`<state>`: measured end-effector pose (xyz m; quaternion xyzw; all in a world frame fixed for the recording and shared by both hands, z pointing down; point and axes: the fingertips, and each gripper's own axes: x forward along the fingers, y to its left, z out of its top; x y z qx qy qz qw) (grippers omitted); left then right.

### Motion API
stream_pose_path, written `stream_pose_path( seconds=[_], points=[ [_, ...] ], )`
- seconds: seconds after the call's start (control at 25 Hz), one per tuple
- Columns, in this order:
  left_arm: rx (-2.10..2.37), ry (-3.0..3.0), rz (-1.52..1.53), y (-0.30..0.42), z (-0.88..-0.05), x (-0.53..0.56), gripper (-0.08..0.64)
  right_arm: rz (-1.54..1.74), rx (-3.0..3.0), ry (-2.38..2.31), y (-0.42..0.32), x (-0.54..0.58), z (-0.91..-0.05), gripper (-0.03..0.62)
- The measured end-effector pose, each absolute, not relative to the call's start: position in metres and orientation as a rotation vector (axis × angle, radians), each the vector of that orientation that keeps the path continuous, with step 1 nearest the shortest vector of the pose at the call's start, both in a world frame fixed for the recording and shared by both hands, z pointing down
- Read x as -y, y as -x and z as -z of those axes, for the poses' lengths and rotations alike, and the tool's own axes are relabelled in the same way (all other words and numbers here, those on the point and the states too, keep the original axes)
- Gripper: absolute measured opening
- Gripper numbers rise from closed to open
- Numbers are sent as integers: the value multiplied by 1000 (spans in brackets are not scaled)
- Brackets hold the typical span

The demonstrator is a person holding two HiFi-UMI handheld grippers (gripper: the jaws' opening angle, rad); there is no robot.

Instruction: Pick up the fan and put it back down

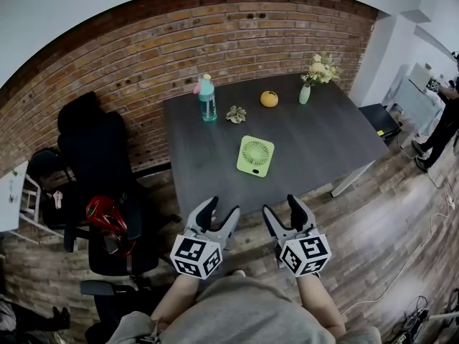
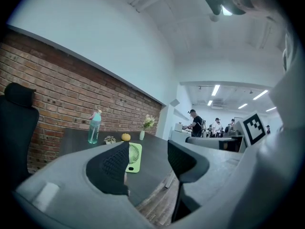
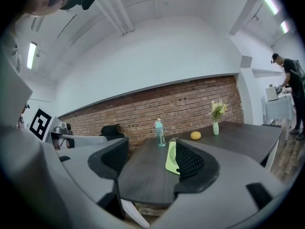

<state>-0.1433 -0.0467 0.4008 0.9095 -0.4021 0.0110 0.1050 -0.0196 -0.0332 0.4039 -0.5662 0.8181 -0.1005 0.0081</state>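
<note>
A flat lime-green fan (image 1: 256, 155) lies on the dark grey table (image 1: 323, 138), toward its near edge. The fan (image 2: 134, 157) shows past the left jaw in the left gripper view, and the fan (image 3: 171, 157) shows edge-on in the right gripper view. My left gripper (image 1: 221, 213) and my right gripper (image 1: 282, 210) hang side by side just off the table's near edge, short of the fan. Both stand open with nothing between their fingers.
On the table's far side stand a teal bottle (image 1: 207, 99), a small plant (image 1: 236, 113), an orange (image 1: 269, 99) and a vase of flowers (image 1: 307, 90). A black office chair (image 1: 97, 156) and a red helmet (image 1: 106, 217) are at the left. People stand at the right.
</note>
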Motion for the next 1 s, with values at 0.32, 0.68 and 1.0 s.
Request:
stream_pose_path(
  seconds=[0.32, 0.68, 1.0],
  points=[
    [1175, -2660, -26, 139, -409, 89, 241, 331, -2547, 1789, 14, 73, -411, 295],
    [1195, -2620, -26, 135, -420, 119, 241, 329, -2558, 1786, 6, 102, -417, 295],
    [1251, -2573, -30, 120, -434, 159, 241, 360, -2592, 1746, -17, 149, -431, 294]
  ],
)
